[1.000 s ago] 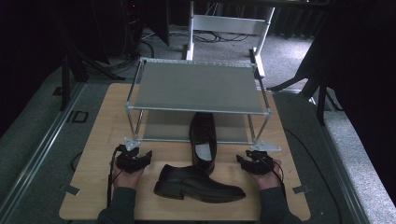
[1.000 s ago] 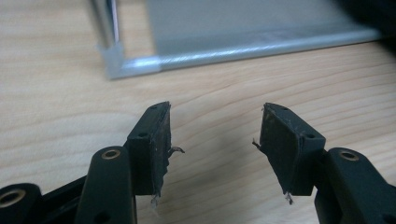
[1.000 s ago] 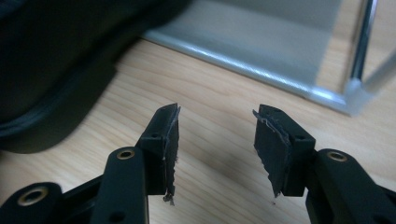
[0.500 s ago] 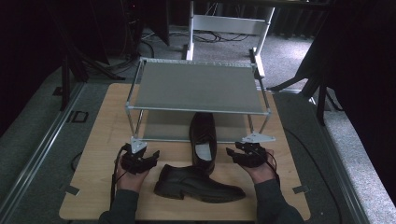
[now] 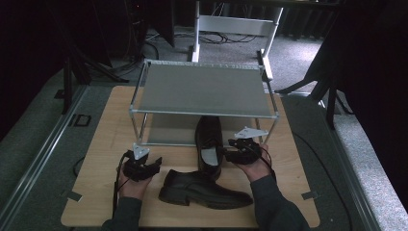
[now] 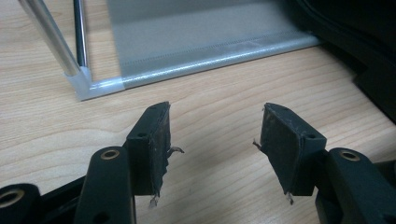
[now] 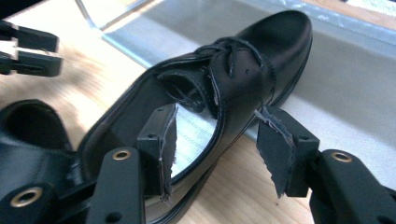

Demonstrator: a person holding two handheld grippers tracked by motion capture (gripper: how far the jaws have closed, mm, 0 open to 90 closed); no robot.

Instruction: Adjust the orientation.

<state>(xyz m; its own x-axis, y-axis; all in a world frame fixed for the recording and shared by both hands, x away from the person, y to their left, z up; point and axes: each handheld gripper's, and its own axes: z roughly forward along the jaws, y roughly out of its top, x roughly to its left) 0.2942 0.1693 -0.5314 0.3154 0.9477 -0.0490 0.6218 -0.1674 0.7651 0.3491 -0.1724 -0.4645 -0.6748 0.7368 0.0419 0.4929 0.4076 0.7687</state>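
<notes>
One black lace-up shoe (image 5: 209, 144) stands with its toe on the lower shelf of a metal rack (image 5: 202, 91) and its heel on the wooden board. A second black shoe (image 5: 204, 188) lies crosswise near the front edge. My right gripper (image 5: 232, 150) is at the first shoe's right side. In the right gripper view that shoe's (image 7: 243, 70) side wall passes between the jaws of the right gripper (image 7: 217, 140), which have just been opening; the pads do not press on it. My left gripper (image 5: 155, 164) stands open over bare wood, left of the crosswise shoe, and in the left gripper view nothing lies between the jaws of the left gripper (image 6: 215, 135).
The rack's front left leg and lower shelf edge (image 6: 187, 70) lie just ahead of the left gripper. The wooden board (image 5: 103, 144) has free room at its left and right sides. Grey carpet and dark stands surround it. The left gripper's jaws (image 7: 30, 46) appear at the top left of the right gripper view.
The right hand has lifted and moved left and away from the person, up to the shoe at the rack. The left hand has hardly moved.
</notes>
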